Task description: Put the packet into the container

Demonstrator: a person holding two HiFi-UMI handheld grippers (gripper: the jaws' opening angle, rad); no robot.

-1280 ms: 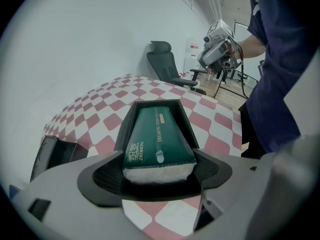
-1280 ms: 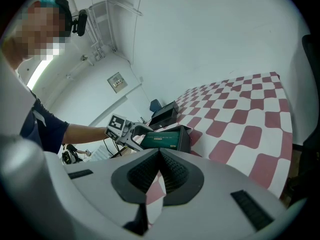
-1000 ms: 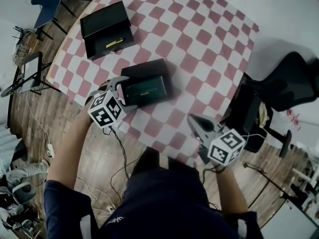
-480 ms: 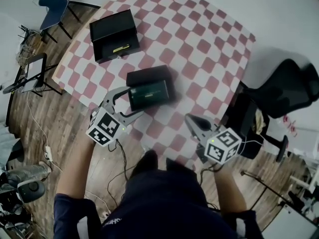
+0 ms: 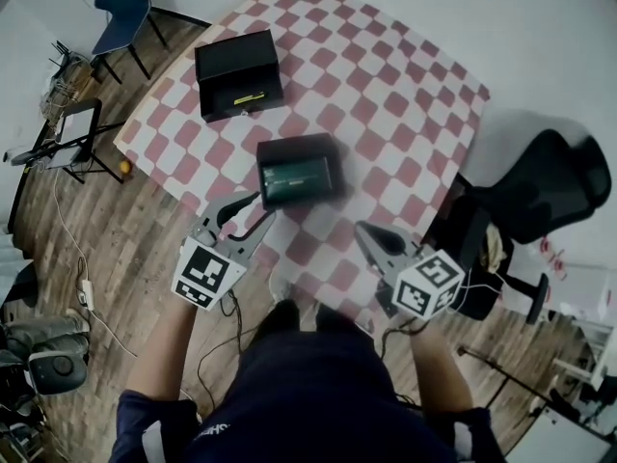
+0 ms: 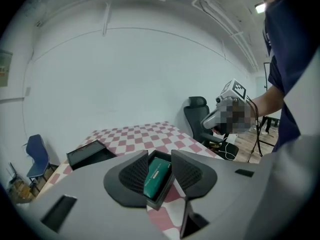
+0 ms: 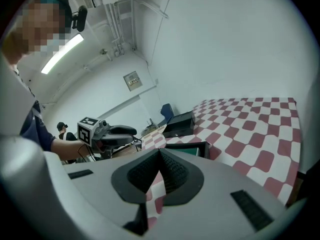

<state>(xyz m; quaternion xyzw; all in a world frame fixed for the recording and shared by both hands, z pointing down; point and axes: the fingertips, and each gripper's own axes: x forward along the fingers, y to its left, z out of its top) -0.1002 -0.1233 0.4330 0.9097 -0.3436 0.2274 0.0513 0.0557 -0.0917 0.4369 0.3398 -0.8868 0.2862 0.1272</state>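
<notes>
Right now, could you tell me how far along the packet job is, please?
Done: the green packet lies inside the near black container. In hand: nothing; the left gripper, clear of the container, is closing its jaws on air, and the right gripper is shut and empty. Left: nothing visible.

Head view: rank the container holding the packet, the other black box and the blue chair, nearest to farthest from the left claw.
Left claw, jaws closing on nothing:
1. Container, just ahead on the table.
2. Other black box, farther up the table.
3. Blue chair, off the table, upper left.
</notes>
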